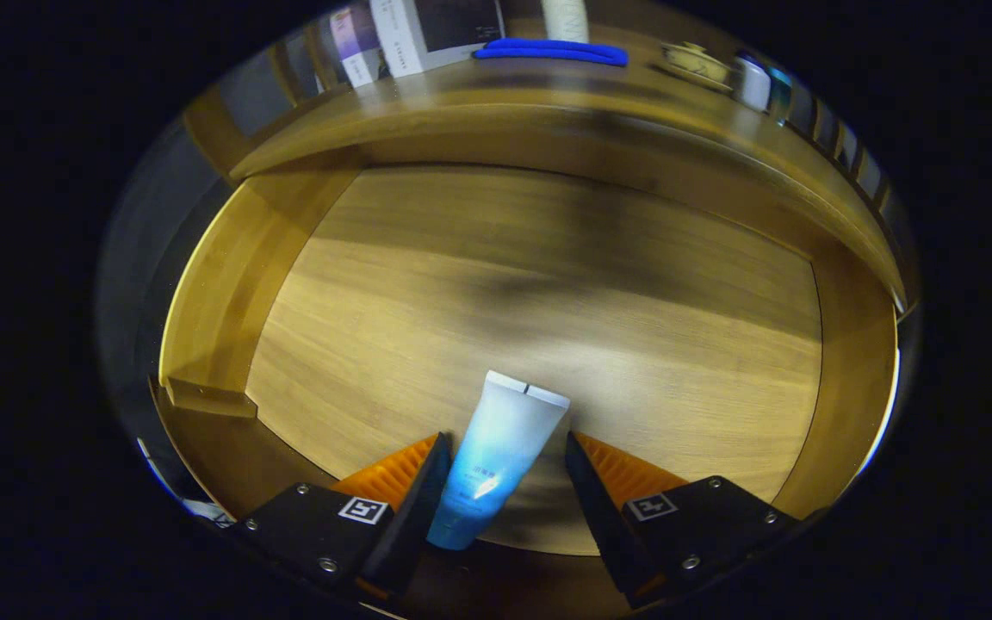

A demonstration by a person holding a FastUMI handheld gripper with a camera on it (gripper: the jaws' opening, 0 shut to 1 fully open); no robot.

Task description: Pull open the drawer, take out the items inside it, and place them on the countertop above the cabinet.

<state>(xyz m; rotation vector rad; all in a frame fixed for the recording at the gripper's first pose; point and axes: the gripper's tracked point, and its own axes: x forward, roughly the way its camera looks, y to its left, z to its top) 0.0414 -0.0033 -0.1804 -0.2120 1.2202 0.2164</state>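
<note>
Now | drawer [229,284] open, holds tube [500,452] | hand-held gripper [506,456] spread around tube, right finger apart

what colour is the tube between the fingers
White at the cap end, fading to blue at the tail; the tube shows best in the gripper view.

A home-like booth: a wooden drawer [548,293] under a countertop [548,95] holding books [427,30] and toiletry bottles [754,82]

Bare drawer [548,284] floor beyond the tube [496,456] between the gripper [505,469] fingers.
</note>
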